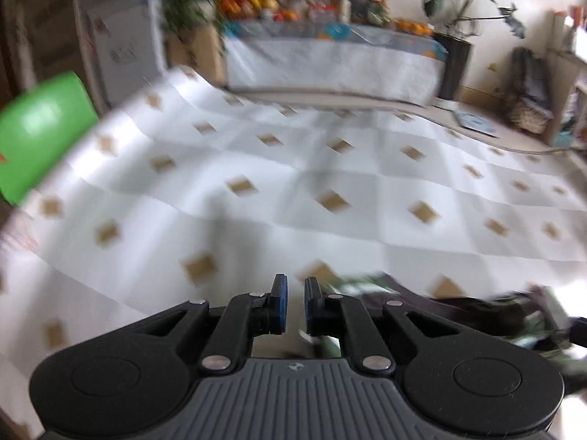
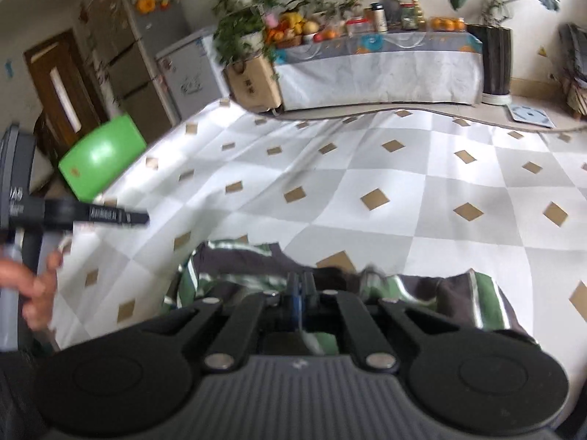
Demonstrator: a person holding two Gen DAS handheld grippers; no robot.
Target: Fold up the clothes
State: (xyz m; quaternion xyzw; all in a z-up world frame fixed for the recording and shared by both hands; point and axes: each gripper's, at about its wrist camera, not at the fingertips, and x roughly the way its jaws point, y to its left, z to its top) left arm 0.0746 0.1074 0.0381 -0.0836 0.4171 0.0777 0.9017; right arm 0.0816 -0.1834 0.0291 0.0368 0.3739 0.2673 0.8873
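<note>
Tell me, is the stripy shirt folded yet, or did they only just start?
Only just started, it seems. Nothing looks folded: the green, white and dark striped garment lies bunched near the edge of the checkered cloth. In hand: the right gripper is shut on its fabric, and the left gripper is almost shut, though its grip is hidden. Left: spreading and every fold.

Both wrist views face checkered tablecloth; close.

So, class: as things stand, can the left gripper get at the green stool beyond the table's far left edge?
Probably not: the left gripper sits at the near side, and the patterned tablecloth stretches between it and the green stool.
</note>
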